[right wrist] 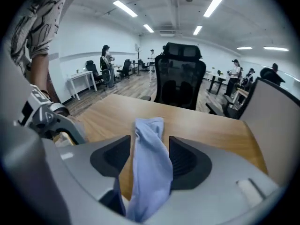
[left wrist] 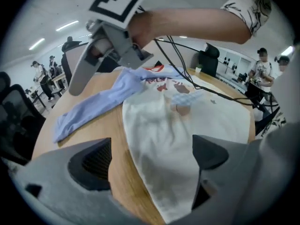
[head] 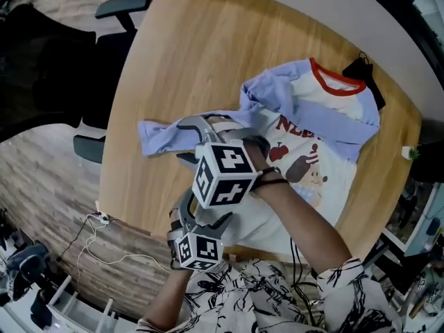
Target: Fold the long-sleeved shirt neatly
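A long-sleeved shirt [head: 326, 137], white with blue sleeves and a red collar, lies spread on the wooden table [head: 187, 54]. Its left sleeve [head: 163, 136] stretches out toward the table's left edge. My right gripper [head: 179, 141] hovers over that sleeve. In the right gripper view the blue sleeve [right wrist: 150, 135] runs loosely between the jaws of my right gripper [right wrist: 150, 156], which stand apart. My left gripper [head: 202, 217] is at the near table edge, open, with the white hem [left wrist: 164, 139] under its jaws. In the left gripper view the right gripper's fingers [left wrist: 84, 74] show above the sleeve.
Black office chairs [head: 118, 5] stand beyond the table's far left, and one [right wrist: 180, 78] shows past the far edge. A black object [head: 361, 68] lies by the collar at the back right. White cables [head: 104, 248] trail on the floor at the left. People stand in the background.
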Demonstrator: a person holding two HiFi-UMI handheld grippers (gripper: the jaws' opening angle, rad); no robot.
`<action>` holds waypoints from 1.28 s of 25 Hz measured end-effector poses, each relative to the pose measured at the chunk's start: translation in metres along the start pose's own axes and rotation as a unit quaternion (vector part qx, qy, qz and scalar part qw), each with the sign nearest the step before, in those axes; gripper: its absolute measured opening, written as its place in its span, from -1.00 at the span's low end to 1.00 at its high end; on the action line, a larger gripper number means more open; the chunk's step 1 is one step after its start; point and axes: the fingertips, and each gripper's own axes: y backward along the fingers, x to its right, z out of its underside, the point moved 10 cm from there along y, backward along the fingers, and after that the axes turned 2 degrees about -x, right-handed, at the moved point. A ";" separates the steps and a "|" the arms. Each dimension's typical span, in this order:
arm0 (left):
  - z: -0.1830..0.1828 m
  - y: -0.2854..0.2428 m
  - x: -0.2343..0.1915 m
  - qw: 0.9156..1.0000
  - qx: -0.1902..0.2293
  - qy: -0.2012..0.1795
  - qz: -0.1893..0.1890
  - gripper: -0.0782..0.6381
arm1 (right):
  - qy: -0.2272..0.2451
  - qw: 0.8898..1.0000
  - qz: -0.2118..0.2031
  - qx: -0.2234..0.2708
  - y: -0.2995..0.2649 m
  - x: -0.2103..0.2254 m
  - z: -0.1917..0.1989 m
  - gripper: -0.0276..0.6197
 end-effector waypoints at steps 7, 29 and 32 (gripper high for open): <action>0.021 -0.003 -0.010 0.999 0.015 0.019 -0.022 0.70 | 0.027 0.997 -0.043 -0.057 -0.100 -0.007 -0.044 -0.04; -0.056 -0.022 0.020 0.993 0.067 -0.091 0.046 0.70 | -0.161 0.966 0.132 0.156 0.118 0.063 -0.039 -0.80; -0.052 -0.038 0.027 0.993 0.029 -0.102 0.057 0.70 | -0.188 0.944 0.187 0.195 0.182 0.074 -0.007 -0.80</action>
